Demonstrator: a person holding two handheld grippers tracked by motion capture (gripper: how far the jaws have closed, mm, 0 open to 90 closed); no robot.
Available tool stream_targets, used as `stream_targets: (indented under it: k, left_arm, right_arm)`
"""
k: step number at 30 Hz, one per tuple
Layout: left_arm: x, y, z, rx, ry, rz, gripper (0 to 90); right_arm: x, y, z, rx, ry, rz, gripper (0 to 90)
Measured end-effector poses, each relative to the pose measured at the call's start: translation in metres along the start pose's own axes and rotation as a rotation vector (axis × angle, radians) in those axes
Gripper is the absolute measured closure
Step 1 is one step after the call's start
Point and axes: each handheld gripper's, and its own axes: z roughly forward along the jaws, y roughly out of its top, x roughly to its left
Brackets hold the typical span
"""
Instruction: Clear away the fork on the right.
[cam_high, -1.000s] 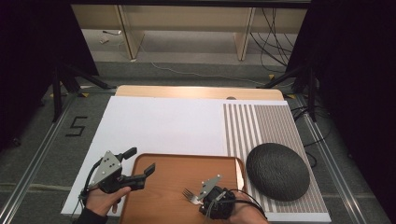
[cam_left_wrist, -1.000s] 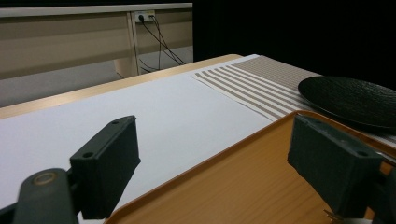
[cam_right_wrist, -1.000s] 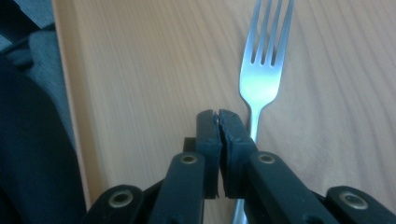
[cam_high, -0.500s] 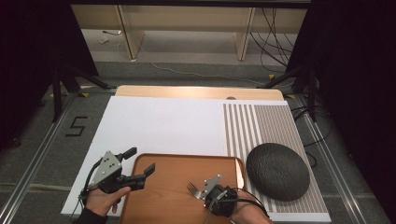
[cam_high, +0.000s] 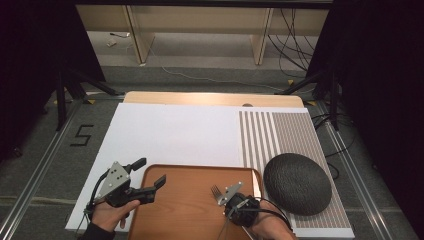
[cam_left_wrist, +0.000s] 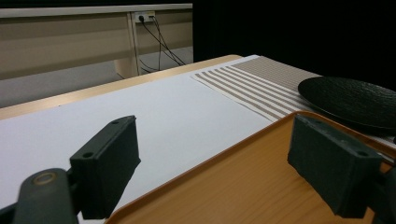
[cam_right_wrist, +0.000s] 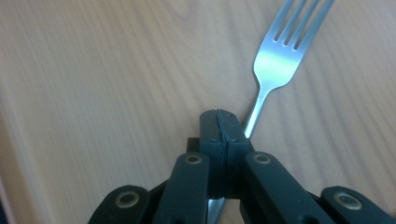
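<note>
A steel fork (cam_right_wrist: 275, 60) points its tines away over a brown wooden tray (cam_high: 185, 215). My right gripper (cam_right_wrist: 219, 123) is shut on the fork's stem, and the handle runs back under the jaws. In the high view the fork (cam_high: 216, 190) sticks out of the right gripper (cam_high: 225, 196) above the tray's right half. My left gripper (cam_high: 152, 171) hovers open at the tray's left rim. In the left gripper view, one jaw of the left gripper (cam_left_wrist: 224, 158) is over the white mat and the other over the tray (cam_left_wrist: 243, 186), with nothing between them.
A dark round plate (cam_high: 297, 182) lies on the striped mat (cam_high: 280, 135) right of the tray, close to my right hand; the plate (cam_left_wrist: 350, 95) also appears in the left gripper view. The white mat (cam_high: 170, 132) covers the table beyond the tray. Shelving and cables stand behind the table.
My right gripper has shifted a little farther from me with the fork in it. The left gripper has stayed where it was.
</note>
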Motion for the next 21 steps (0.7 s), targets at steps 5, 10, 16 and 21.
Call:
stream_targets:
  k: [5, 10, 16, 21]
  left_arm:
    - [0.000, 0.000, 0.000, 0.000, 0.001, 0.000, 15.9]
    - [0.000, 0.000, 0.000, -0.001, 0.000, 0.000, 15.9]
    - [0.000, 0.000, 0.000, -0.001, 0.000, 0.000, 15.9]
    - [0.000, 0.000, 0.000, -0.001, 0.000, 0.001, 15.9]
  right_arm:
    - [-0.005, -0.002, -0.002, 0.016, -0.018, 0.018, 90.0]
    - [-0.009, -0.006, -0.004, 0.022, -0.027, 0.030, 90.0]
    - [-0.014, -0.009, -0.006, 0.041, -0.038, 0.038, 90.0]
    - [-0.018, -0.013, -0.008, 0.042, -0.040, 0.051, 90.0]
